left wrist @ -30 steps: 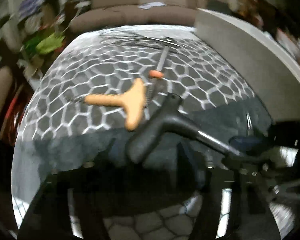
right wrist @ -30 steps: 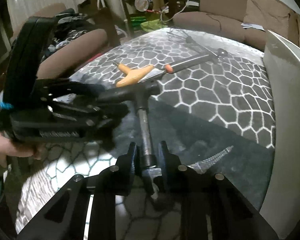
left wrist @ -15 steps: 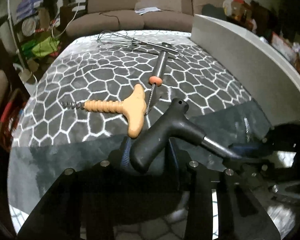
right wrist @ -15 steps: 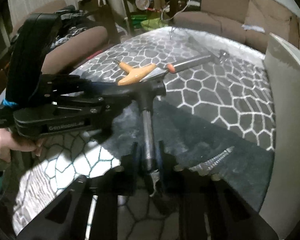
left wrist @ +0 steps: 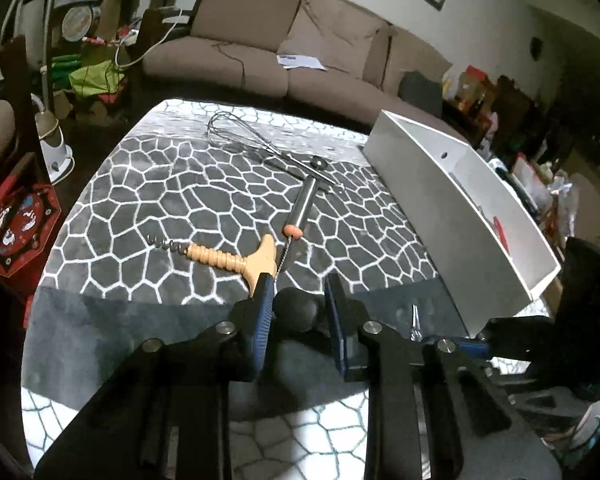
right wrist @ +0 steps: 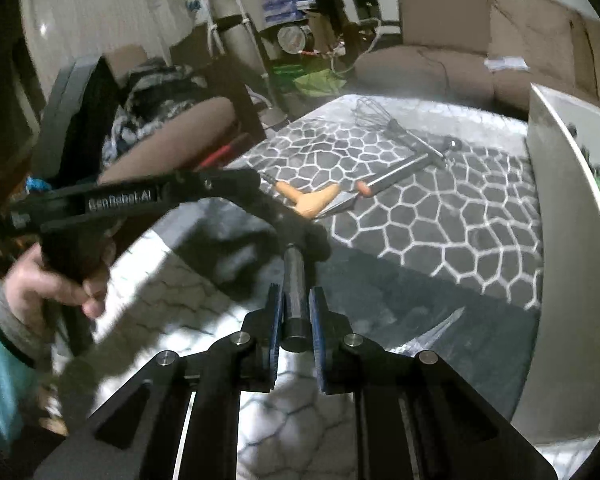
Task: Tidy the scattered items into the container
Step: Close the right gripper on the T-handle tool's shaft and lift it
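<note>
A grey table mat with a white honeycomb pattern (left wrist: 172,200) covers the table, and one long white rectangular container (left wrist: 460,196) stands along its right edge. On the mat, well short of the container, lie one steel wire whisk (left wrist: 240,136), one steel-handled tool with an orange collar (left wrist: 306,204) and one wooden T-handled corkscrew (left wrist: 236,260), the last two just beside each other. A fourth item, a black T-handled tool with a dark metal shank (right wrist: 294,292), is off the mat between both grippers. The left wrist view shows the left gripper (left wrist: 300,312) with its blue-padded jaws around the tool's rounded black grip, though contact cannot be told there. Only the right wrist view shows the shank, pinched between the clenched jaws of the right gripper (right wrist: 294,332), along with the person's left hand (right wrist: 56,284) on the other gripper's handle. One silvery screw-like piece (right wrist: 436,328) lies near the container wall.
</note>
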